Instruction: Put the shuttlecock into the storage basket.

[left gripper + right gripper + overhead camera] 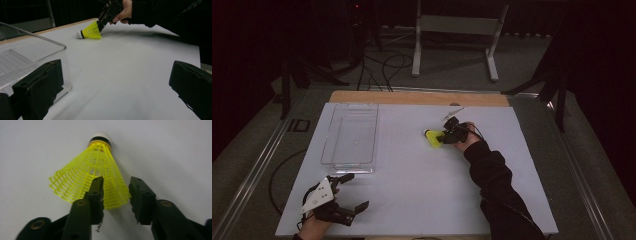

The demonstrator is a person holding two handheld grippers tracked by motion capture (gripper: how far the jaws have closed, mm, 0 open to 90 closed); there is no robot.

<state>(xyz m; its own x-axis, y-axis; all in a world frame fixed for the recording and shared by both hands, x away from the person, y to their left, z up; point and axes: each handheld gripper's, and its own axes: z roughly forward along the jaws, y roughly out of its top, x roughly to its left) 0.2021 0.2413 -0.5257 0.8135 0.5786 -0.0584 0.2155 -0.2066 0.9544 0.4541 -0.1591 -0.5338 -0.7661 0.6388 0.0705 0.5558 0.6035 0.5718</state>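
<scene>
Risk assessment: the right claw (116, 192) straddles the rim of the yellow shuttlecock (93, 177), one jaw over the mesh skirt and the other just beside its edge. The jaws stand partly apart, and no firm pressure on the mesh is evident; the claw counts as open, not yet gripping.

Probable faults:
- Crushing. The skirt is thin open lattice; a hard closure would likely fold or kink it.
- Slip. The jaws catch only one side of the flared rim. If they close on that edge alone, the shuttlecock may pivot around its heavier cork end and drop out on lifting.
- Push-away. The shuttlecock lies loose on a smooth worktop (412, 185); a jaw landing off-centre may roll it aside instead of trapping it.

The left claw (349, 192) rests near the front left corner of the worktop, jaws wide apart and holding nothing, just beside the clear plastic tray (349, 135). It cannot steady the shuttlecock from there.

Object description: the shuttlecock lies on its side toward the far right of the white worktop, well apart from the tray. The skirt is bright yellow mesh, flaring into a cone. The cap is white and rounded, with a black band and a yellow collar beneath it. The cap points away from the right claw
</scene>
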